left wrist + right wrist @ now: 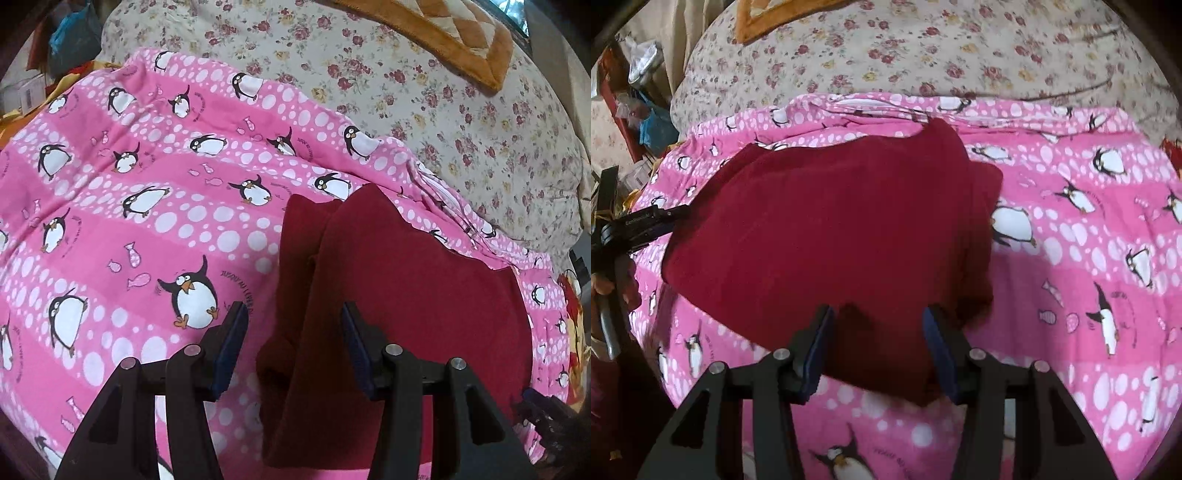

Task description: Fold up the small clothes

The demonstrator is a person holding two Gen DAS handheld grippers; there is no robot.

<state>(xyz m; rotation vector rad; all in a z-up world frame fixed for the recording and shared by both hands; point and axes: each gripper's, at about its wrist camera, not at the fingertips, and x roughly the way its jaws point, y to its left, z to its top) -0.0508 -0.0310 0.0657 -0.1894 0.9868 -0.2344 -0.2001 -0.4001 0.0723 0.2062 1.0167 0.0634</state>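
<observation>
Item: dark red garment (pixel 827 236), soft, light, limp knit, partly folded, laid mid-bed on the penguin blanket (pixel 1071 258). Best taken at hem corners. Left gripper (pixel 293 347) and right gripper (pixel 877 350): fingers parted over cloth; apparently nothing gripped.

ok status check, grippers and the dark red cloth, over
Left gripper and right gripper open, nothing clamped. Dark red fleece garment lies folded on pink penguin-print blanket. Nothing in the way.
</observation>
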